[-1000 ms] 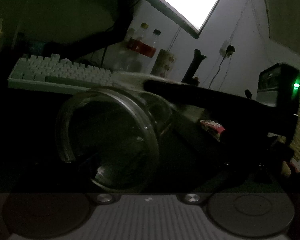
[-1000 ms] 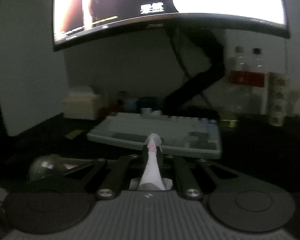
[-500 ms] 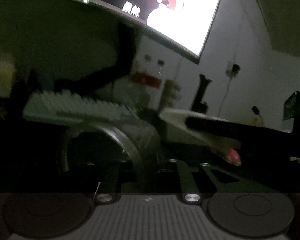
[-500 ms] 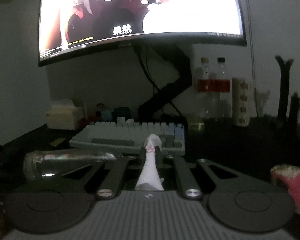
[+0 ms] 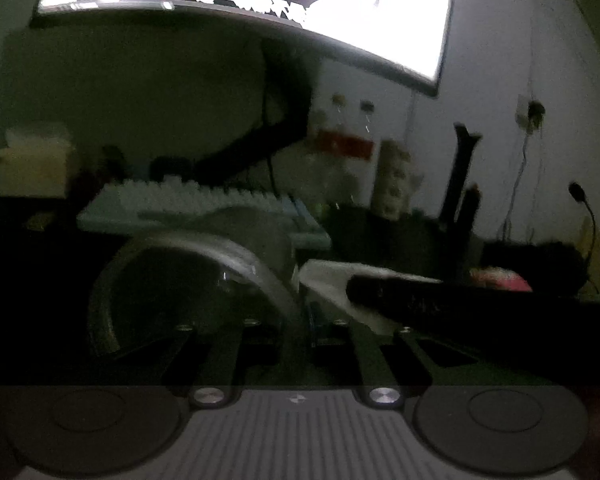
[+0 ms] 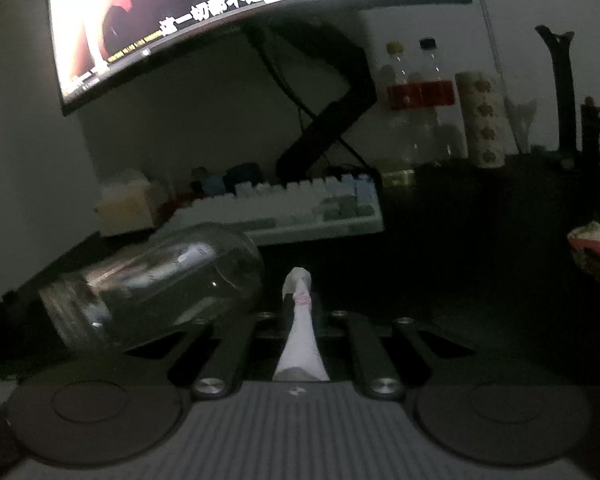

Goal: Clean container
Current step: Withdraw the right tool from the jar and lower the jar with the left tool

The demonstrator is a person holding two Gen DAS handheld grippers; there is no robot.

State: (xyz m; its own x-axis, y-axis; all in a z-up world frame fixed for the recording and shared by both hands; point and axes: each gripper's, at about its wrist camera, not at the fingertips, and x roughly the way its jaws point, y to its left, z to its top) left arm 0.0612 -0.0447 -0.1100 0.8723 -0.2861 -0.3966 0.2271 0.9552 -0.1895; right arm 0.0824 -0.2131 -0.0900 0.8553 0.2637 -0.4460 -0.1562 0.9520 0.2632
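A clear glass jar [image 5: 220, 264] faces the left wrist camera with its open mouth. My left gripper [image 5: 300, 316] is shut on the right side of the jar's rim. In the right wrist view the same jar [image 6: 160, 280] lies tilted, with its mouth to the lower left. My right gripper [image 6: 298, 300] is shut on a folded white tissue [image 6: 300, 332] with pink marks, just right of the jar's base. From the left wrist the right gripper [image 5: 360, 292] reaches in from the right, and the tissue [image 5: 324, 280] sticks out close beside the jar.
A white keyboard [image 6: 300, 208] lies behind the jar under a lit monitor [image 6: 220, 0]. Two bottles [image 6: 420, 92] and a stack of paper cups [image 6: 480, 120] stand at the back right. A tissue box [image 6: 124, 204] sits back left. A pink and white pack [image 6: 596, 248] lies right.
My left gripper went from wide open around the jar to shut on its rim. The jar came closer to the right gripper and tilted. The tissue now sits beside the jar.
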